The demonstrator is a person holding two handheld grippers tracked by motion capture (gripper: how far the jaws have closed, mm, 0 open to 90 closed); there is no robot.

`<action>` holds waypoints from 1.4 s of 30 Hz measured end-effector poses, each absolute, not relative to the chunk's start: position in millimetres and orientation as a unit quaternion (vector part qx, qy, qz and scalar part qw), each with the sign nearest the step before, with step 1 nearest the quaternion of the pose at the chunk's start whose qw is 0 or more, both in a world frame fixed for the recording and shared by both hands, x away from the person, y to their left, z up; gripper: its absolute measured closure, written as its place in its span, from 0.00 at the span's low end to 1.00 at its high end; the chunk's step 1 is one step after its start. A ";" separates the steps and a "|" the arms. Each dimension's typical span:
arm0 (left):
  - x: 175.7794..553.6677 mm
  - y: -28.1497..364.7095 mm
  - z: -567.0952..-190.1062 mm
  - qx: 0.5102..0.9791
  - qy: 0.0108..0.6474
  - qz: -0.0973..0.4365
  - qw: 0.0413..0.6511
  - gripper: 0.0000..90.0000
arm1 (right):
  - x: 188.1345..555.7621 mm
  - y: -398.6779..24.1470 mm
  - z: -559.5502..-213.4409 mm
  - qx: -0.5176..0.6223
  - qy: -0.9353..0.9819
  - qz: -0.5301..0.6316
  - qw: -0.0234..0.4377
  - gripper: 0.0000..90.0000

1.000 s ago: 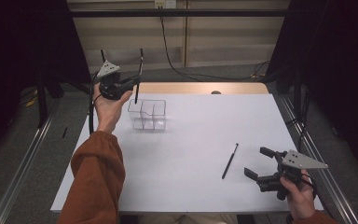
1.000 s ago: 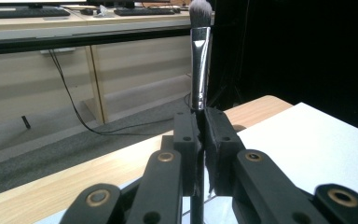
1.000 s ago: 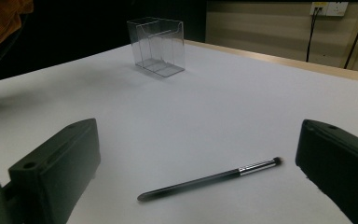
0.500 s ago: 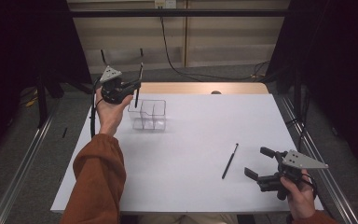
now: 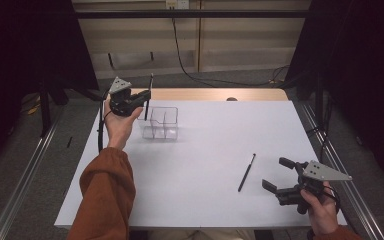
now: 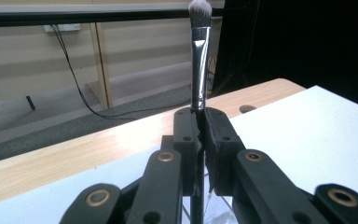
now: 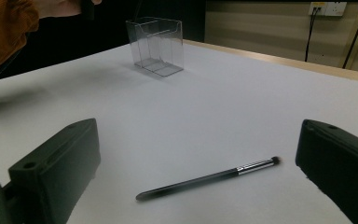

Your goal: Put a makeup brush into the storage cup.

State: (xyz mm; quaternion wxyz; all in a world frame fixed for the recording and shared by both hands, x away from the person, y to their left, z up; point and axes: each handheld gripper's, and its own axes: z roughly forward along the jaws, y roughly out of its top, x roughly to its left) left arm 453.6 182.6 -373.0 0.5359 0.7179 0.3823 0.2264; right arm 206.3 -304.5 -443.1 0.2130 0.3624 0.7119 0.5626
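My left gripper (image 5: 142,100) is shut on a black makeup brush (image 5: 149,95) and holds it upright, bristles up, over the left end of a clear plastic organizer (image 5: 160,124). The brush's lower end is level with the organizer's left compartment; whether it is inside I cannot tell. In the left gripper view the jaws press on the brush handle (image 6: 199,70) below its silver ferrule. A second black brush (image 5: 246,172) lies flat on the white table (image 5: 205,150). My right gripper (image 5: 274,173) stands open just right of it, and that brush (image 7: 209,179) lies between the open jaws.
A wooden strip (image 5: 205,94) runs along the table's far edge. Metal rails (image 5: 340,170) flank both sides. A black cable (image 5: 190,65) trails across the floor behind. The person's orange sleeve (image 5: 105,195) reaches over the table's left part.
The left gripper has come down with the upright brush, bringing the brush's lower end to the organizer's left compartment. The right gripper and the lying brush have stayed put.
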 end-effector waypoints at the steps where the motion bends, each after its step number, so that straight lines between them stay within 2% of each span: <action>1: 453.4 182.6 -374.0 0.716 0.383 0.226 0.538 0.93 | 206.3 -304.4 -443.1 0.363 0.712 0.563 0.213 0.00; 42: 452.1 185.6 -399.7 0.729 0.396 0.219 0.513 0.93 | 206.2 -304.0 -443.2 0.361 0.712 0.563 0.212 0.00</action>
